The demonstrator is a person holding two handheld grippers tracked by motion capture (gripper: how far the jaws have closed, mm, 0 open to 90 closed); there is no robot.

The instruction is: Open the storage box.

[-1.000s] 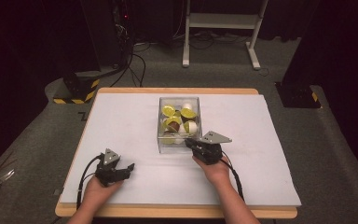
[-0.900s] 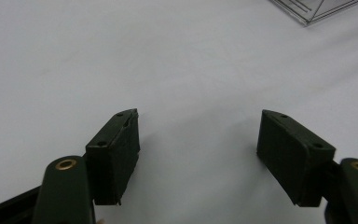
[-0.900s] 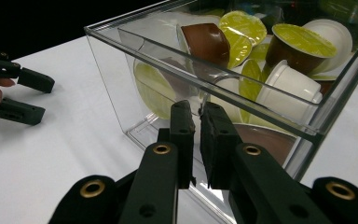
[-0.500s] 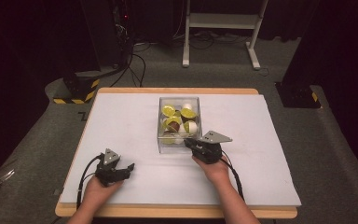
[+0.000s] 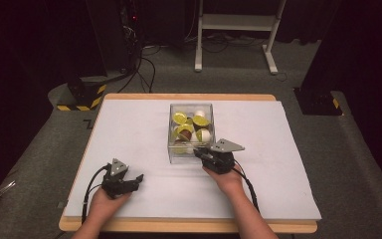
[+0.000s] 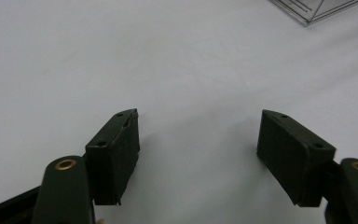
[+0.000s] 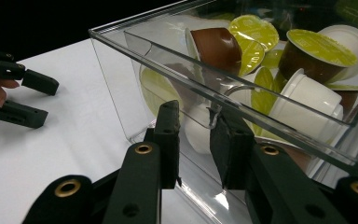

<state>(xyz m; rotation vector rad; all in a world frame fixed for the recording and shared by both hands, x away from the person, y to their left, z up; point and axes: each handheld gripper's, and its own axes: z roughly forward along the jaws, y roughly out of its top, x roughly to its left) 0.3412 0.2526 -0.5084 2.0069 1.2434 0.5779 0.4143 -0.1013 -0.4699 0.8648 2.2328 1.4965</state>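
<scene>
A: Listing from the near edge: left gripper (image 5: 129, 180), resting low on the white table cover (image 5: 129, 124), jaws wide apart, nothing between them.

B: Entered. Next item?

A: Right gripper (image 7: 193, 135), at the near wall of the clear box (image 5: 191, 130), which sits mid-table. Its jaws have just been opening; they stand a narrow gap apart with the wall's edge and its small handle tab between them. The pads look to have let go, as far as I can judge.

B: Contents of box?

A: Coffee capsules (image 7: 307, 56), brown and white cups with yellow-green lids, heaped loose inside.

B: Progress?

A: Judged: box placed or shifted and being released. Capsules appear untouched; anything to do with them remains.
</scene>
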